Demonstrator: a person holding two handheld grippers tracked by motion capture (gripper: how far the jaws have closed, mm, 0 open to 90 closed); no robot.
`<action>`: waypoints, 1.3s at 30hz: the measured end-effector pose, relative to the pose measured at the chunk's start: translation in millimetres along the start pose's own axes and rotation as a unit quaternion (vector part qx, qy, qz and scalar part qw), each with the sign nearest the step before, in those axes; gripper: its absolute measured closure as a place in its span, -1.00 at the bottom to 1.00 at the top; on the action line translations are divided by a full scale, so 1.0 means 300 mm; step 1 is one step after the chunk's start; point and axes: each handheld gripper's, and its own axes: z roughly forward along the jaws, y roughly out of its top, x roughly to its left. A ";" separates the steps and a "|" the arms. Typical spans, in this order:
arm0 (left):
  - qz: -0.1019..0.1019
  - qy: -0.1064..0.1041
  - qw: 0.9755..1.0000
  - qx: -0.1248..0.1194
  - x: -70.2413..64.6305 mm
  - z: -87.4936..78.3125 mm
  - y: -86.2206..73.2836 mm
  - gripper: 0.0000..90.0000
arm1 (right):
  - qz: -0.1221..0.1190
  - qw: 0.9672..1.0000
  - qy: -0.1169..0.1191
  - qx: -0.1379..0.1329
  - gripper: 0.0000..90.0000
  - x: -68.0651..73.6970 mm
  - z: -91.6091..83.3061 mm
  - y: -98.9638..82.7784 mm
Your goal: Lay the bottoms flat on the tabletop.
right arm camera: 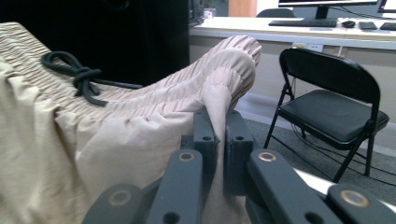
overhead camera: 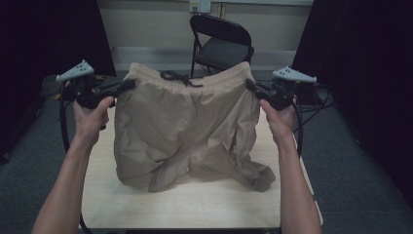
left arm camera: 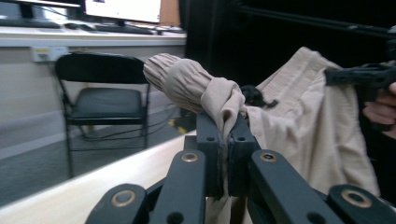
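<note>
Two tongs: one in each hand, both clamped on the same pair of beige shorts [overhead camera: 187, 131].
Left tongs [overhead camera: 130, 85]: jaws pressed together on the left end of the elastic waistband; in the left gripper view [left arm camera: 227, 140] the cloth is pinched between the two black jaws and bunches up above them.
Right tongs [overhead camera: 250, 85]: jaws closed on the right end of the waistband; in the right gripper view [right arm camera: 220, 140] a fold of gathered fabric rises from between the jaws.
Left hand [overhead camera: 91, 117]: wrapped around the handle, forearm coming in from the bottom left of the high view.
Right hand [overhead camera: 279, 119]: wrapped around the handle, forearm coming in from the bottom right.
Shorts: hanging spread between the two tongs, waistband uppermost and stretched nearly level, both leg ends crumpled and resting on the counter [overhead camera: 195, 204].
Drawstring [overhead camera: 176, 77]: a dark cord knotted at the middle of the waistband, lying on the gathered elastic; seen up close in the right gripper view [right arm camera: 77, 77].
Counter: light wood, its near part bare in front of the shorts.
Folding chair [overhead camera: 221, 44]: black, standing on the floor beyond the counter, behind the waistband.
Grey plates: one on top of each gripper, left [overhead camera: 75, 71] and right [overhead camera: 294, 74].
Cables [overhead camera: 63, 122]: dark, trailing down from the grippers beside the counter.
</note>
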 end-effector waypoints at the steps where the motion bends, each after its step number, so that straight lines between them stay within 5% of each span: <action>1: -0.002 0.022 1.000 0.015 0.046 0.046 0.002 0.93 | 0.003 1.000 -0.007 0.002 0.92 -0.019 0.024 0.016; 4: -0.014 0.039 0.999 0.036 0.084 0.092 -0.015 0.83 | 0.012 1.000 -0.023 0.017 0.89 -0.065 0.091 0.038; 5: -0.031 0.045 0.997 0.052 0.111 0.122 -0.038 0.67 | 0.009 0.999 -0.034 0.029 0.79 -0.078 0.115 0.037; 6: -0.042 0.047 0.996 0.056 0.123 0.135 -0.053 0.61 | 0.013 0.997 -0.053 0.050 0.48 -0.097 0.149 0.022; 8: -0.057 0.045 0.996 0.048 0.135 0.143 -0.088 0.51 | 0.019 0.994 -0.069 0.076 0.31 -0.122 0.178 -0.011; 16: -0.058 0.024 0.995 0.076 0.116 0.137 -0.182 0.47 | 0.039 0.993 -0.052 0.102 0.15 -0.130 0.167 -0.143; 25: -0.038 -0.015 0.994 0.105 0.010 0.097 -0.321 0.53 | 0.012 0.992 0.013 0.127 0.10 0.053 0.139 -0.278; 29: -0.044 -0.035 0.992 0.116 -0.034 0.067 -0.407 0.55 | 0.006 0.990 0.050 0.129 0.45 0.145 0.138 -0.367; 33: -0.038 -0.051 0.988 0.142 -0.087 0.036 -0.500 0.54 | -0.006 0.985 0.098 0.140 0.68 0.243 0.145 -0.446; 39: -0.053 -0.066 0.982 0.171 -0.155 -0.011 -0.646 0.44 | -0.012 0.976 0.146 0.159 0.69 0.379 0.168 -0.551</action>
